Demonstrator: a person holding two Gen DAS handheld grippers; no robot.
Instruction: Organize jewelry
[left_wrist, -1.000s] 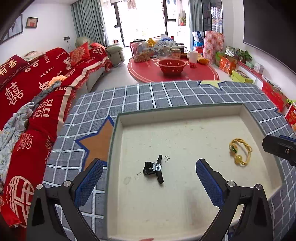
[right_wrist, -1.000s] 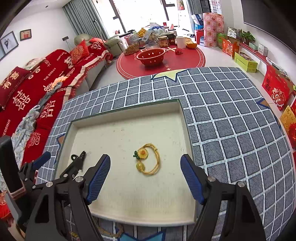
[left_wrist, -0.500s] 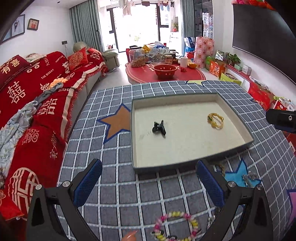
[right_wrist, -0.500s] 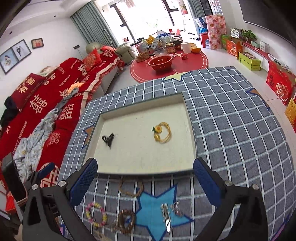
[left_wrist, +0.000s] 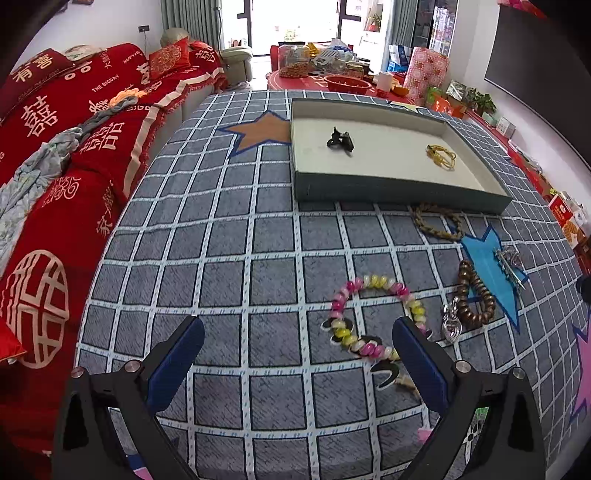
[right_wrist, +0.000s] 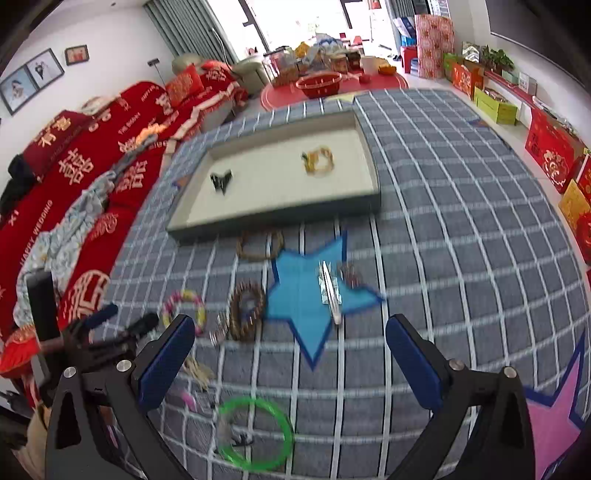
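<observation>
- A living room: a red sofa along the left, and a grey checked cloth with coloured stars spread under both claws.
- The left claw hovers over the cloth with its blue pads wide apart, holding nothing.
- A pink-and-yellow bead bracelet lies just ahead of the left claw's right pad, part of it hidden behind that pad.
- Right of that pad lies a brown bead bracelet with a silver charm, and beyond it a silver clip on a blue star.
- Well ahead of the left claw sits the tray, with a braided ring on the cloth just before its near wall.
- Inside the tray lie a black clip to the left and a gold bracelet to the right, well apart.
- The right claw is also spread open and empty, above the cloth; its view is blurred.
- A green ring lies below and between the right claw's pads, close to the camera.
- The blue star is straight ahead of the right claw, the tray beyond it.
</observation>
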